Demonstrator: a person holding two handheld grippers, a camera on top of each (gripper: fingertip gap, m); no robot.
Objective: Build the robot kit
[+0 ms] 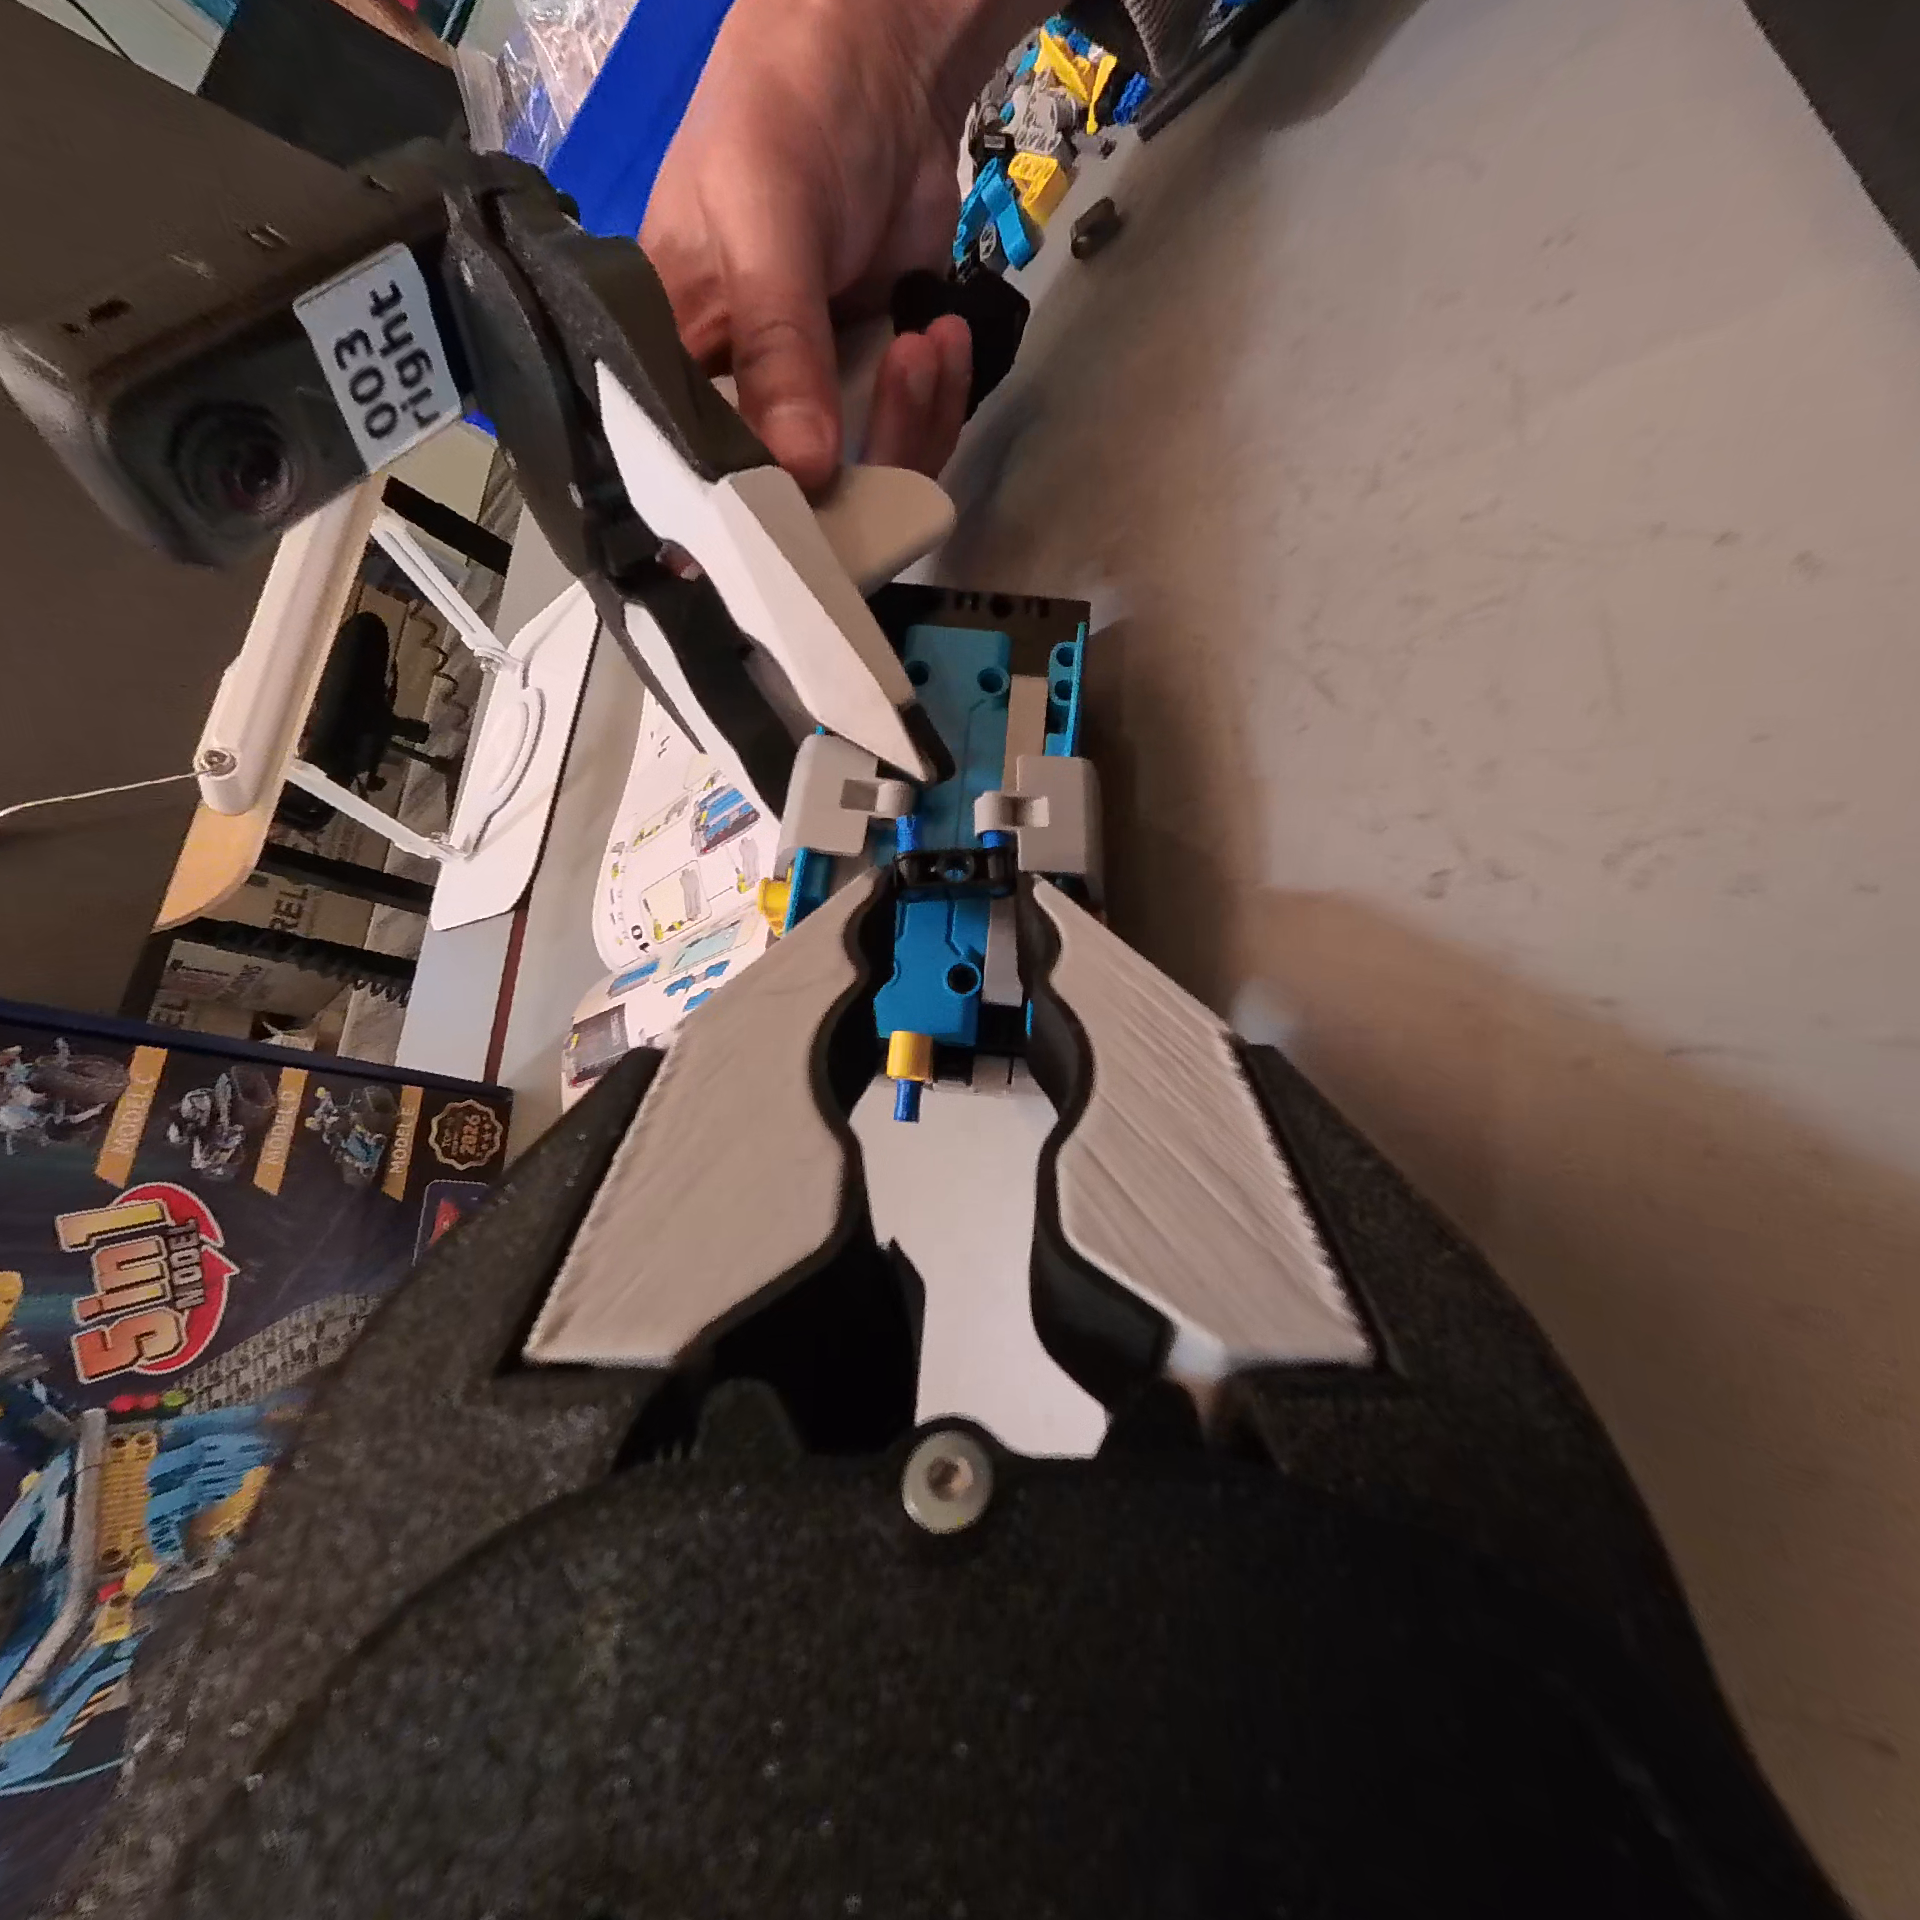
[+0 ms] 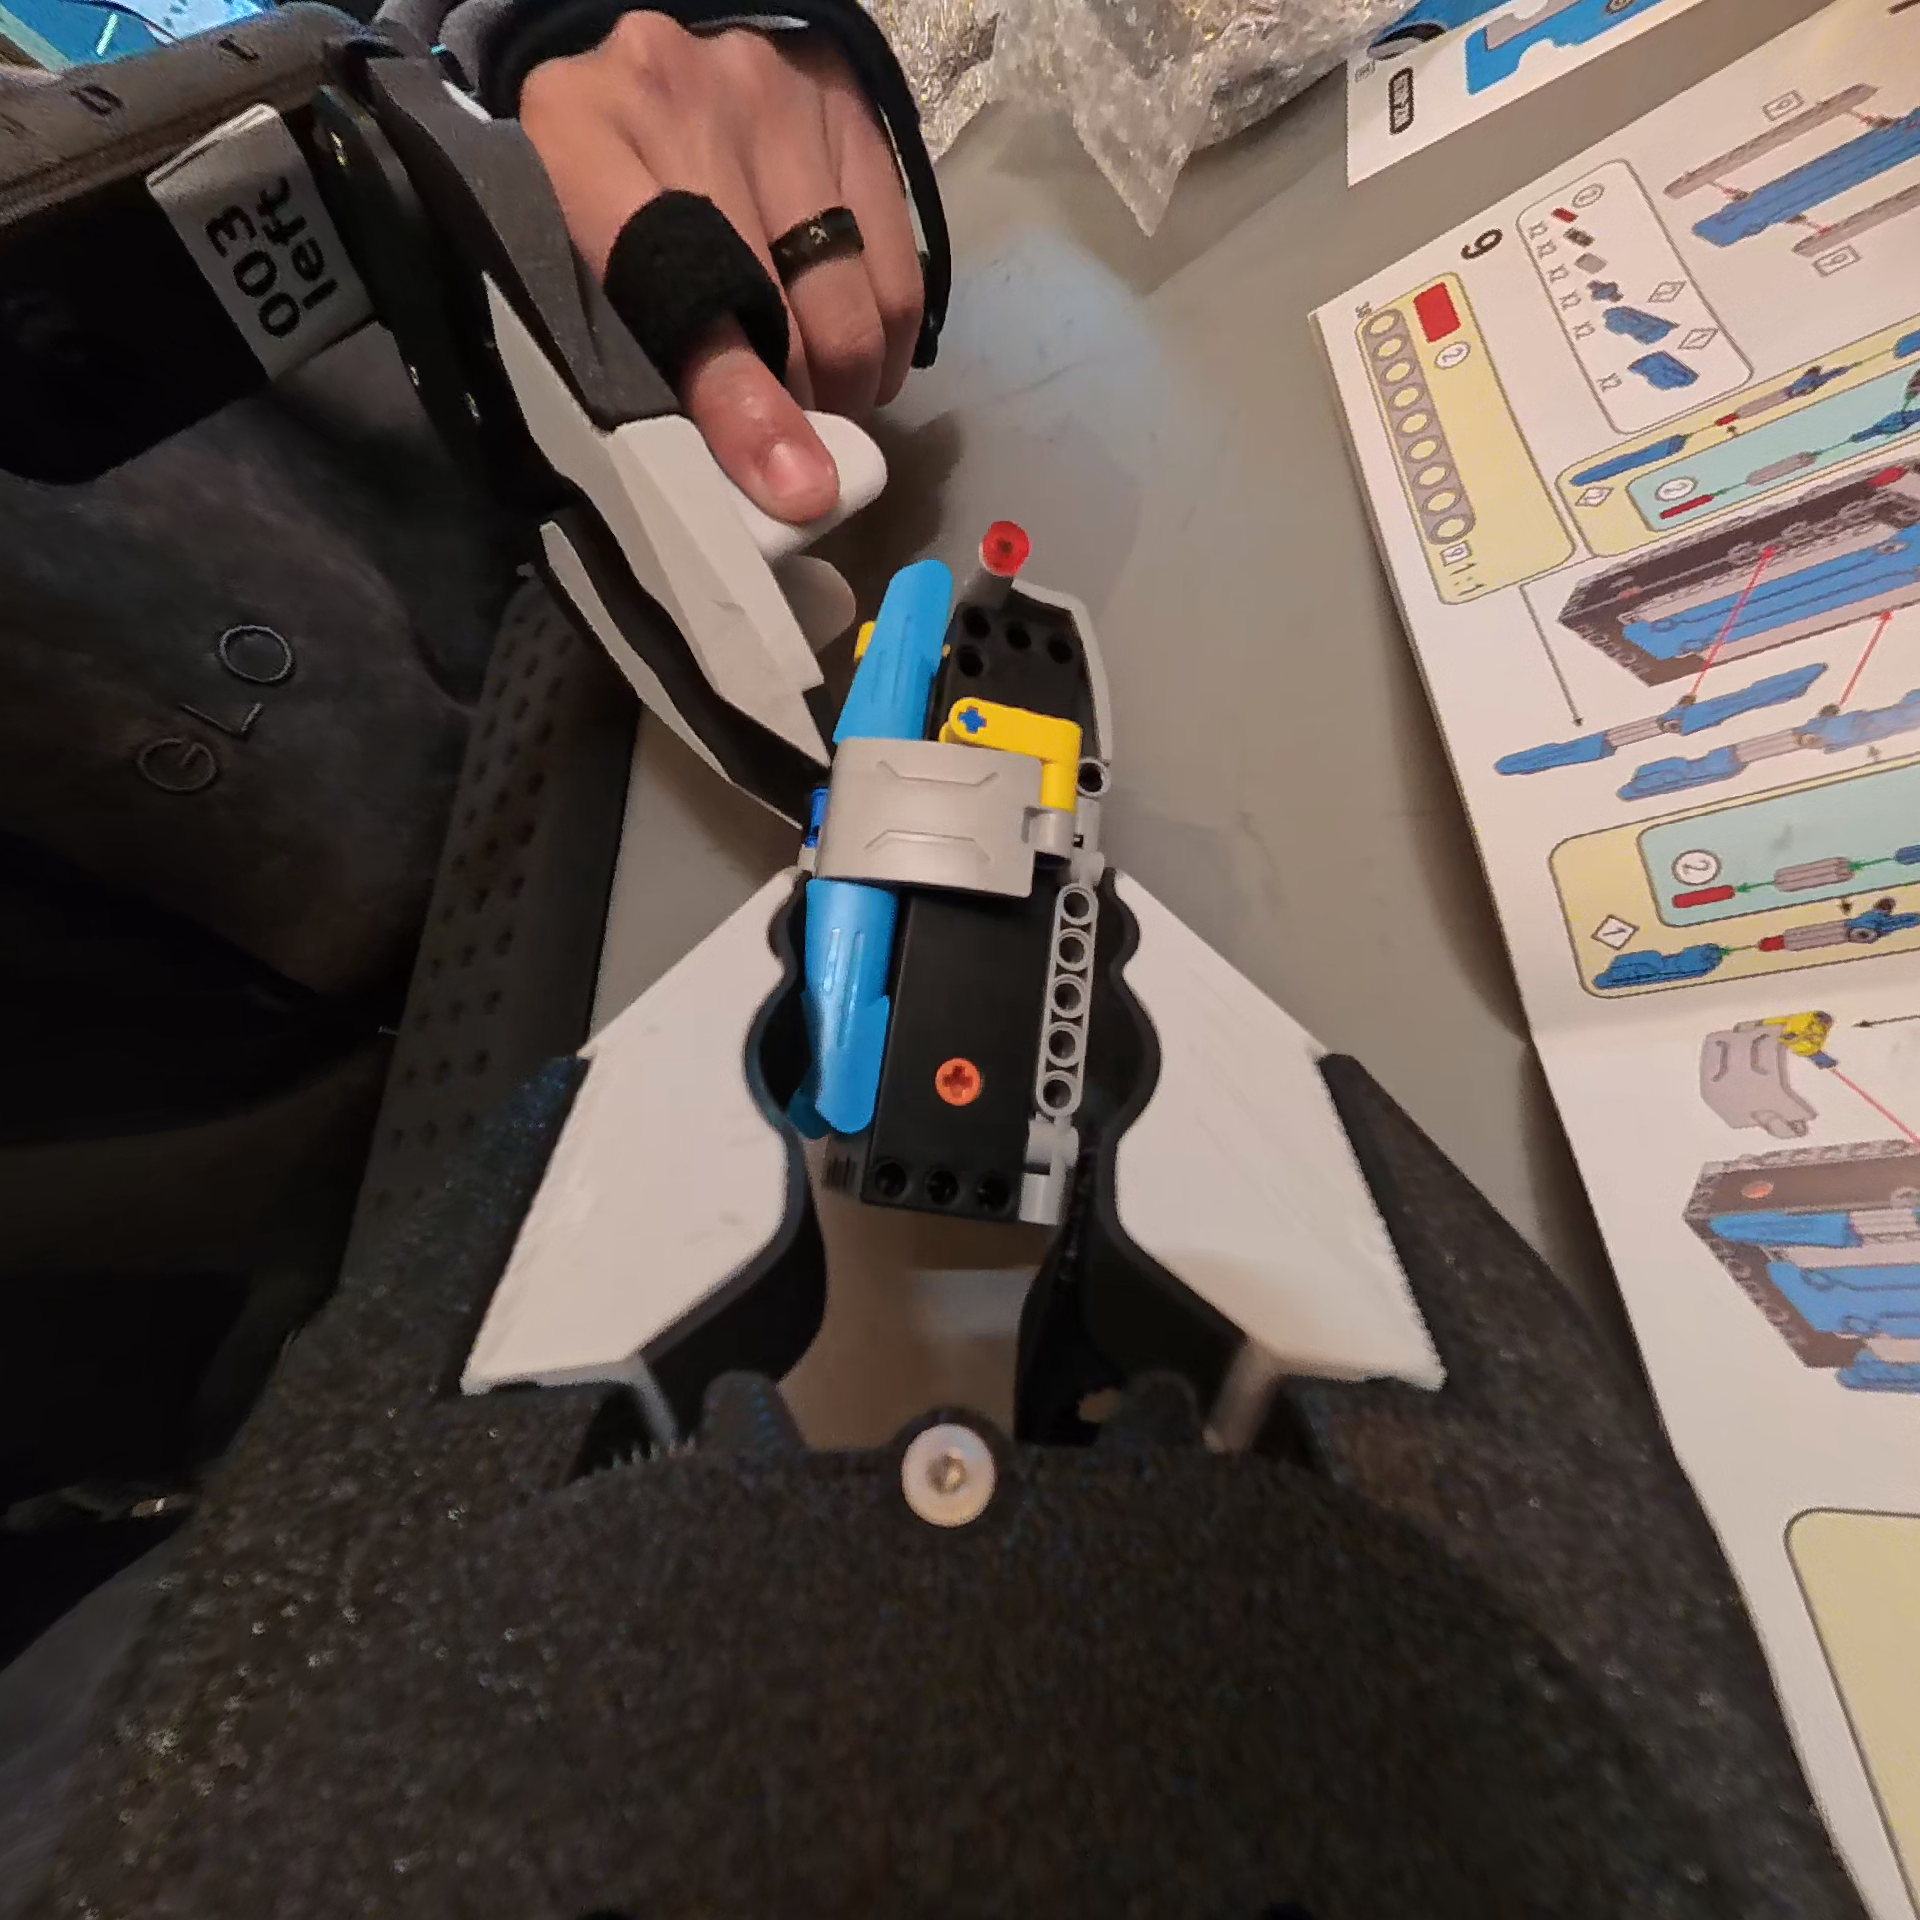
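Between both sets of fingers sits the brick model [image 2: 951, 966]: black block body, blue side panels, grey cover plate, yellow connector, held just above the pale table [image 1: 1507, 520].

Your right gripper [image 2: 951, 883] has its jaws closed down on the model's sides, black body and grey holed beam wedged between them. The near end of the model is partly hidden by the fingers.

Your left gripper [image 1: 951, 883]: jaws narrowed onto a small black cross-piece with blue pins across the model's blue top. Contact looks firm, but the tips cover the exact grip points.

In the left wrist view the right gripper's tip [image 1: 914, 753] touches a grey clip on the model; whether it grips or just rests there, can't tell from that angle.

Your hands sit on the triggers: right hand [image 1: 810, 229], left hand [image 2: 727, 260] with a black finger sleeve and dark ring.

Around: instruction booklet [image 2: 1662, 727] open at right, cut off by the frame edge; kit box [image 1: 187, 1299] at left; loose parts [image 1: 1039, 135] behind, blurred; crinkled clear bags [image 2: 1091, 83] at top.
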